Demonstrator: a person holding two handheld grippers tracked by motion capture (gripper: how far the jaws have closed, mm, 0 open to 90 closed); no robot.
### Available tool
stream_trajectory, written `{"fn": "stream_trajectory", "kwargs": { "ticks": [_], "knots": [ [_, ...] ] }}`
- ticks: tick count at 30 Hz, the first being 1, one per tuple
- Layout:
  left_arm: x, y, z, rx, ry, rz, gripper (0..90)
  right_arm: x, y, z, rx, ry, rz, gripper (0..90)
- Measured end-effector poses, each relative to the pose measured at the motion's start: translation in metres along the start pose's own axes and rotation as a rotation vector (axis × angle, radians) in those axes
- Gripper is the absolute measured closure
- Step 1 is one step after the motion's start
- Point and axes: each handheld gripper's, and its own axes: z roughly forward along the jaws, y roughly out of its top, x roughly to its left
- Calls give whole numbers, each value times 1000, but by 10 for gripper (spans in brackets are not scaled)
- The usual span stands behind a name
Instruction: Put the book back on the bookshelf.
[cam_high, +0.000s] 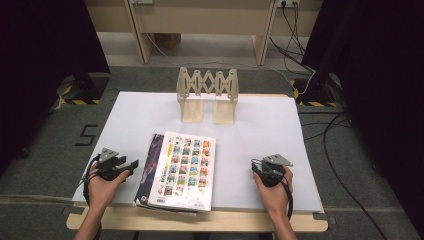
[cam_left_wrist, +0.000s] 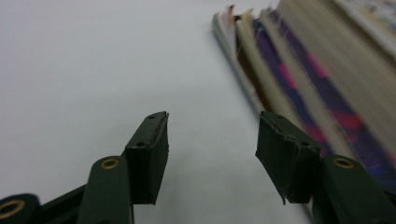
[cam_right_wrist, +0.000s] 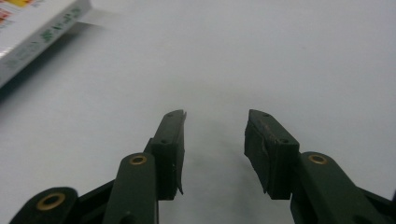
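Curtained lab: black drapes (cam_high: 45, 40); cables (cam_high: 295, 30)

A wooden worktop (cam_high: 260, 220) carries a large white sheet (cam_high: 260, 135) that covers nearly all of it. On the sheet, a stack of books (cam_high: 182, 170) lies flat near the front edge, and an expandable wooden book rack (cam_high: 208, 95) stands upright at the far edge.

Bright, even overhead light; close books (cam_left_wrist: 303, 70) blur, dark surroundings.
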Motion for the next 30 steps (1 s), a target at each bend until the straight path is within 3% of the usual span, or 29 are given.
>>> {"fn": "stream_trajectory", "kwargs": {
  "ticks": [5,9,15,20,24,26,30],
  "knots": [
    [-22,20,-7,-2,-95,3,426,15,15,-3,18,80,4,554],
    [-38,29,-5,11,-134,39,421,27,28,-5,36,123,-10,548],
    [-55,37,2,31,-178,60,417,43,42,-2,64,187,-12,547],
    [-71,38,9,99,-241,68,406,62,50,4,100,259,-12,540],
    [-75,37,13,127,-220,84,396,80,54,9,152,347,5,540],
    [-73,36,15,134,-194,75,395,87,55,12,182,358,-2,538],
    [-71,35,23,157,-222,38,396,97,57,18,209,378,-16,529]
  ]
}}
